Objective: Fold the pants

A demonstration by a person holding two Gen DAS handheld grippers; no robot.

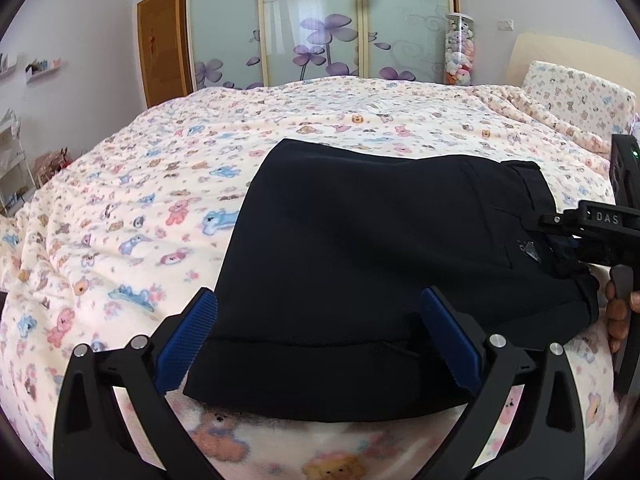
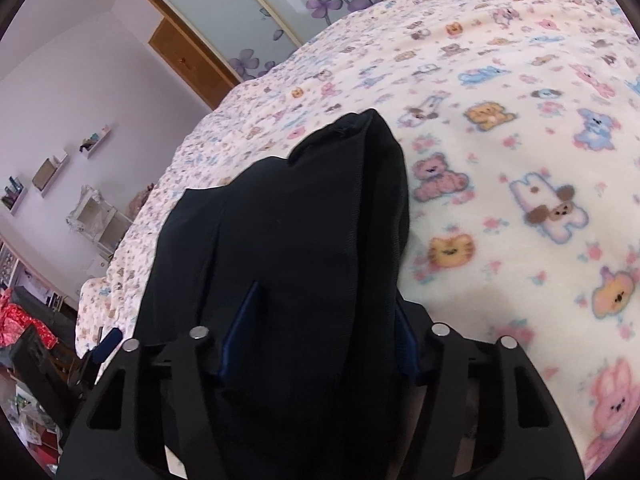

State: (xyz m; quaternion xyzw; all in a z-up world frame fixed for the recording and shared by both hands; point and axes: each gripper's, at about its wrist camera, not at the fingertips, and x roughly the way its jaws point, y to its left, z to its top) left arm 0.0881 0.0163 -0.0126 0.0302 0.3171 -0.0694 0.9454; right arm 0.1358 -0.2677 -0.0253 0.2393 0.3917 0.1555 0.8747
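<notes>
On the bed, over a cream blanket [image 1: 132, 184] printed with small bears and other animals, lie the folded dark pants [image 1: 384, 248]. They sit near the front edge of the bed, with the waistband end toward the right side of the left wrist view.

The left tool [image 1: 318, 336] stands wide apart at the near folded edge of the pants — its blue pads [image 1: 188, 340] are on both sides of the fabric, but I cannot see them pressing it, so the tool grips nothing.

At the right border of this view the right tool [image 1: 592, 232] reaches to the waistband end, and a hand [image 1: 618, 312] holds its handle.

In the right wrist view the right tool [image 2: 320, 340] is about half closed, and a thick bunch of the pants [image 2: 320, 220] stands up between its two fingers [image 2: 240, 328] — the fabric fills the gap and the pads press on it. Behind the bed stands a wardrobe [image 1: 320, 20] with purple flowers on its doors.
</notes>
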